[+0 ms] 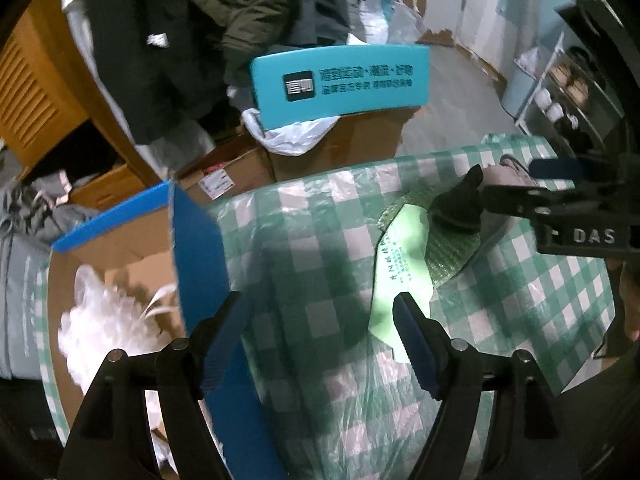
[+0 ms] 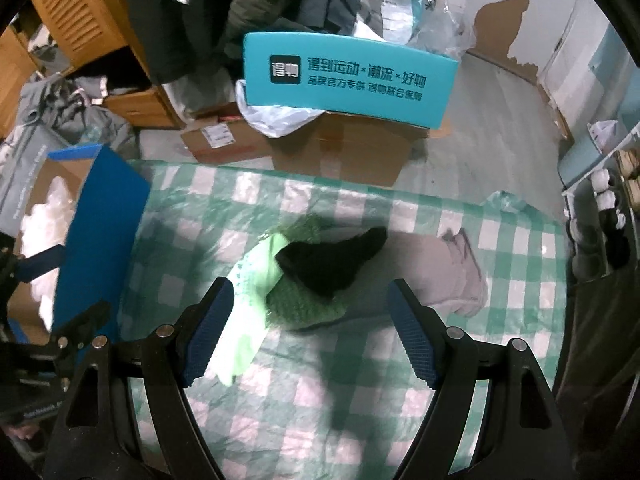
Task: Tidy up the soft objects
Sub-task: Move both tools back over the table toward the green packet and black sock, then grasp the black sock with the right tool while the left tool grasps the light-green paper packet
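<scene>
A black soft cloth piece (image 2: 332, 264) lies on a green bubble-wrap pad (image 2: 304, 304) and a light green bag (image 2: 252, 312) on the checked table cloth (image 2: 360, 420). A pale pink garment (image 2: 452, 276) lies to its right. My right gripper (image 2: 310, 332) is open just above and in front of the pile; it also shows in the left wrist view (image 1: 532, 188). My left gripper (image 1: 320, 344) is open and empty over the table next to an open cardboard box (image 1: 192, 240) with blue flaps that holds white stuffing (image 1: 104, 320). The black piece (image 1: 456, 204) shows there too.
A teal box (image 2: 348, 80) stands on brown cartons (image 2: 352, 148) on the floor beyond the table. Dark coats (image 2: 200, 8) hang behind. A wooden cabinet (image 2: 80, 12) stands at the left, a white rack (image 2: 600, 184) at the right.
</scene>
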Demonstrator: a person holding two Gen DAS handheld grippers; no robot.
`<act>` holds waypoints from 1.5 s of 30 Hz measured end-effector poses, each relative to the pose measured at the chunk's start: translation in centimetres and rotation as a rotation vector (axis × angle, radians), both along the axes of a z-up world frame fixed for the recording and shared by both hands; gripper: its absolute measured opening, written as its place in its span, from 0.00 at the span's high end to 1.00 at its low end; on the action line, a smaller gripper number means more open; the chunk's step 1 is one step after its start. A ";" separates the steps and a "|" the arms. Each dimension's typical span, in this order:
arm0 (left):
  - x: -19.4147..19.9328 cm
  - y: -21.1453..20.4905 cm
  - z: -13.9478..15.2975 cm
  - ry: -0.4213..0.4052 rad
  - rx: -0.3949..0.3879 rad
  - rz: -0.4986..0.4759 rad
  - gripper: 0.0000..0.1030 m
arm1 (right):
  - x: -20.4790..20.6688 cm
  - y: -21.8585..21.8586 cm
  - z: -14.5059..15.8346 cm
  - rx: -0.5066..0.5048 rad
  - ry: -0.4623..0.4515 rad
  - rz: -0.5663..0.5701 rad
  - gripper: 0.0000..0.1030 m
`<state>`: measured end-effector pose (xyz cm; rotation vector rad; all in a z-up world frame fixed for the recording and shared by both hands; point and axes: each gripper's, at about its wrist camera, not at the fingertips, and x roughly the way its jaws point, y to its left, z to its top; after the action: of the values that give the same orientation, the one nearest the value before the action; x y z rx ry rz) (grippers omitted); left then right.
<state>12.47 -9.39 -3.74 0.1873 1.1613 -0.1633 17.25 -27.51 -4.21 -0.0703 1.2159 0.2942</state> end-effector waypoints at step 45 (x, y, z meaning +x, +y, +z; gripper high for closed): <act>2.1 -5.2 -12.4 0.228 -0.047 -0.060 0.19 | 2.6 -1.9 -6.1 0.065 0.039 -0.040 0.56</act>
<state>14.55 -14.62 -16.15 0.1655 1.3780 -0.2703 19.88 -29.38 -10.35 0.0160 1.2436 0.3005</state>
